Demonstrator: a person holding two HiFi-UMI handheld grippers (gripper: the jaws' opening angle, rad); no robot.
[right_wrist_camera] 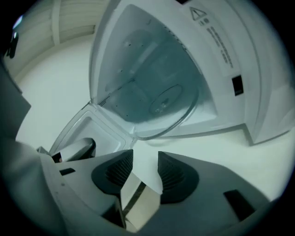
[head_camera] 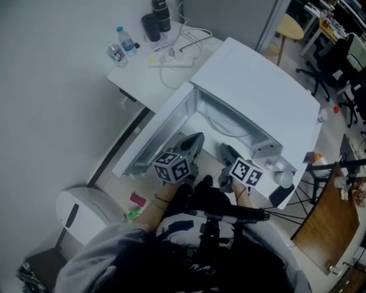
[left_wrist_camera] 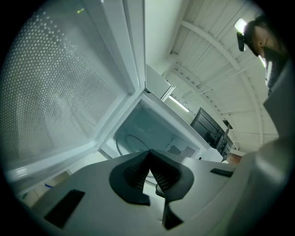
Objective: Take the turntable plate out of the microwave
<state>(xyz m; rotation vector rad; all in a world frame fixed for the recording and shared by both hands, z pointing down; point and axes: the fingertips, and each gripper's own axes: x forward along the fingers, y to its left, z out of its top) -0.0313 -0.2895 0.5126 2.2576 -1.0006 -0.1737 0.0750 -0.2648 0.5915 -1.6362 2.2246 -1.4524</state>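
Observation:
The white microwave (head_camera: 257, 97) stands with its door (head_camera: 154, 134) swung open to the left. The clear glass turntable plate (right_wrist_camera: 161, 103) lies flat on the cavity floor; its rim (left_wrist_camera: 130, 139) also shows in the left gripper view. My left gripper (left_wrist_camera: 149, 154) is shut and empty, held just in front of the opening beside the perforated door (left_wrist_camera: 60, 92). My right gripper (right_wrist_camera: 145, 161) is open with nothing between its jaws, pointing down at the plate's near rim from just outside the cavity. In the head view the left gripper (head_camera: 191, 143) and right gripper (head_camera: 226, 153) sit side by side at the opening.
Behind the microwave, a white table holds a power strip (head_camera: 171, 60), water bottles (head_camera: 124, 41) and dark cups (head_camera: 162, 14). A white bin (head_camera: 86, 212) stands on the floor at lower left. A wooden table (head_camera: 326, 229) and office chairs are to the right.

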